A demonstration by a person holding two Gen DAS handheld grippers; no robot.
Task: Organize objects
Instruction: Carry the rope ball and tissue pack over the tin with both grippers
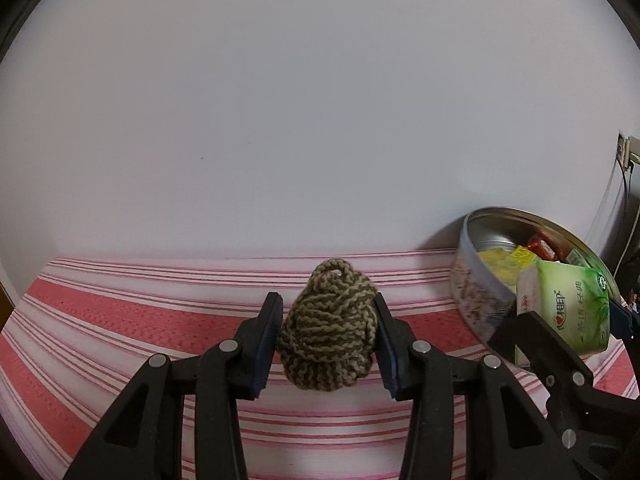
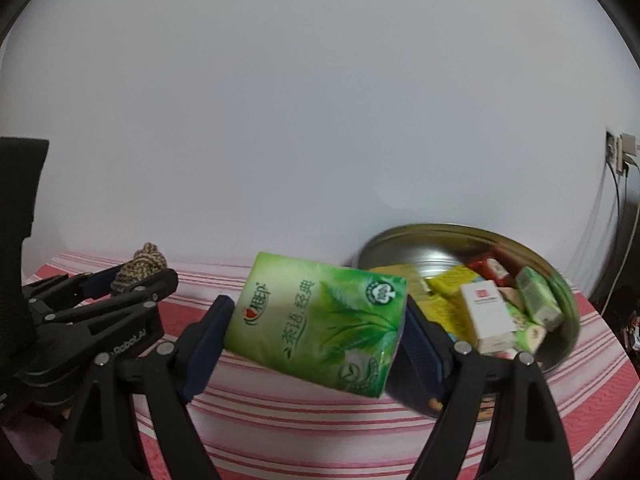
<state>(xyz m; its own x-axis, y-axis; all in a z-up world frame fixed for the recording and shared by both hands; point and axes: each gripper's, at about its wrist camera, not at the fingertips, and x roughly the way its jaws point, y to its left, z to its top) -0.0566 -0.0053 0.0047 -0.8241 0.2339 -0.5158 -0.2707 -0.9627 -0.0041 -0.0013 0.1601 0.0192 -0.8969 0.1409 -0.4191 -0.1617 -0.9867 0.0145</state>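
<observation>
My left gripper [image 1: 326, 334] is shut on a knotted ball of olive and tan rope [image 1: 328, 332], held above the striped cloth. From the right wrist view the same rope ball [image 2: 140, 266] shows at the far left between the left gripper's fingers [image 2: 120, 288]. My right gripper [image 2: 316, 336] is shut on a green tissue pack [image 2: 320, 320], tilted and lifted just left of a round metal tin [image 2: 400, 240]. In the left wrist view the tissue pack [image 1: 568, 312] hangs in front of the tin [image 1: 472, 300] at the right edge.
The tin holds several small packets, among them yellow ones [image 2: 452, 280], a white box [image 2: 488, 312] and a green pack [image 2: 540, 300]. A pink and white striped cloth [image 1: 160, 320] covers the surface. A plain white wall stands behind. A socket with cables [image 2: 618, 152] is at the right.
</observation>
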